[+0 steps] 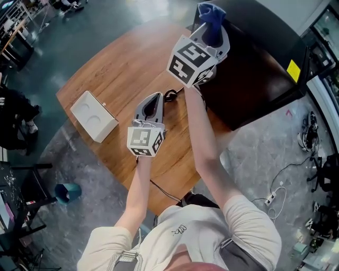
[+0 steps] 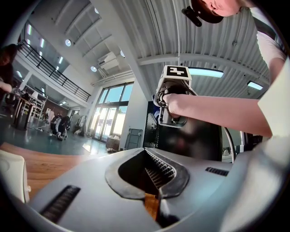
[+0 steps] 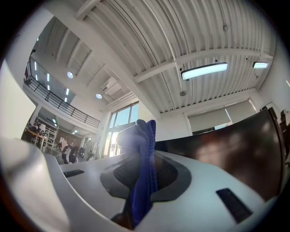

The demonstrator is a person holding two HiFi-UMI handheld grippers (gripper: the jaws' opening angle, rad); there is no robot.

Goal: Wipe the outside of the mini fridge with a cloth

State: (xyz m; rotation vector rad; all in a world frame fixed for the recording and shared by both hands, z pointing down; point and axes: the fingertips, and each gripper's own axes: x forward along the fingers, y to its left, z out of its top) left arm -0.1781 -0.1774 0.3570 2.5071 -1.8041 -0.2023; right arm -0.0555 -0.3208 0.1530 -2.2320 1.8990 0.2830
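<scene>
The black mini fridge stands on the far right part of a round wooden table. My right gripper is raised beside the fridge's left top edge, shut on a blue cloth that sticks up out of its jaws. In the right gripper view the cloth hangs between the jaws, with the fridge's dark surface to the right. My left gripper hovers over the table's middle, shut with nothing in it. From the left gripper view, the fridge shows behind the right hand.
A white box lies on the table's left edge. A black cable runs across the table near the fridge. On the floor are a blue bin at the left and cables with a power strip at the right.
</scene>
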